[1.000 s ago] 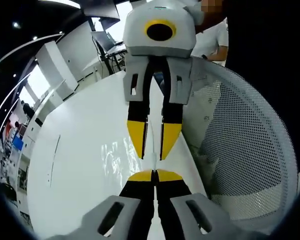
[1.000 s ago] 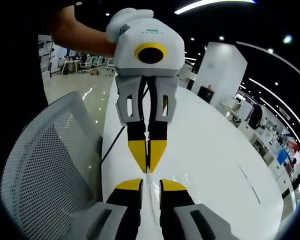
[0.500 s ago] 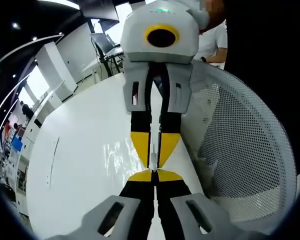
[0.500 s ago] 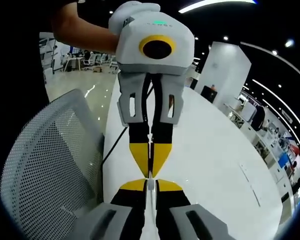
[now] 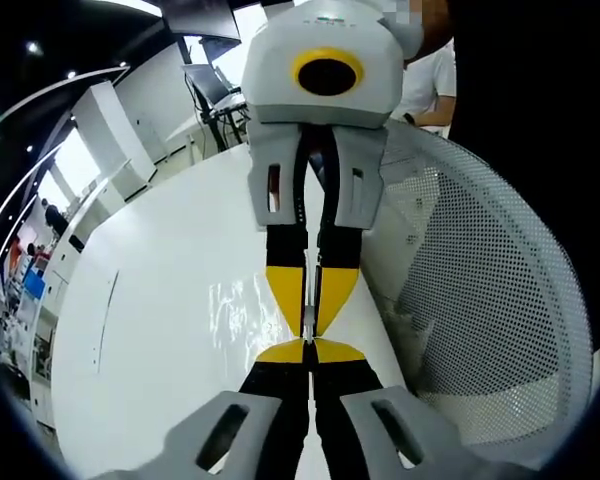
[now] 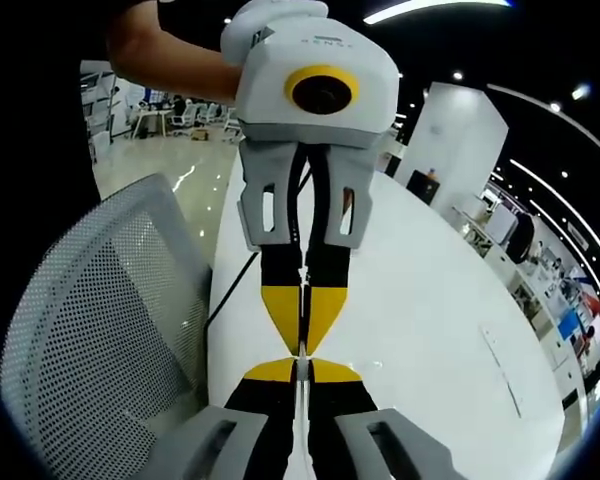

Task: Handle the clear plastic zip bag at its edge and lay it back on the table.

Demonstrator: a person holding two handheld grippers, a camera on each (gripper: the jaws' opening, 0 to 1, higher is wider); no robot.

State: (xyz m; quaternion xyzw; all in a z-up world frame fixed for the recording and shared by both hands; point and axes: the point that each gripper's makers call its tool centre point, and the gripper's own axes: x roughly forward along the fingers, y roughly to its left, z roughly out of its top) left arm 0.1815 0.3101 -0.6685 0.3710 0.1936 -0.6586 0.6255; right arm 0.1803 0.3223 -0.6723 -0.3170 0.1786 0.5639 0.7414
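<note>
Both grippers pinch the bag edge, tip to tip.
Left gripper (image 5: 309,349) and right gripper (image 6: 302,368), apart a second ago, now meet, jaws clenched on the bag (image 5: 242,310) over the table (image 5: 150,300).

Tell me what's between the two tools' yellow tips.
Only the clear plastic zip bag's thin edge, pinched by the left tool and the right tool, seen in both views.

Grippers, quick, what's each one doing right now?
Left gripper: shut on the top edge of the clear plastic zip bag, above the white table.
Right gripper: shut on the same edge, tip to tip with the left.
</note>
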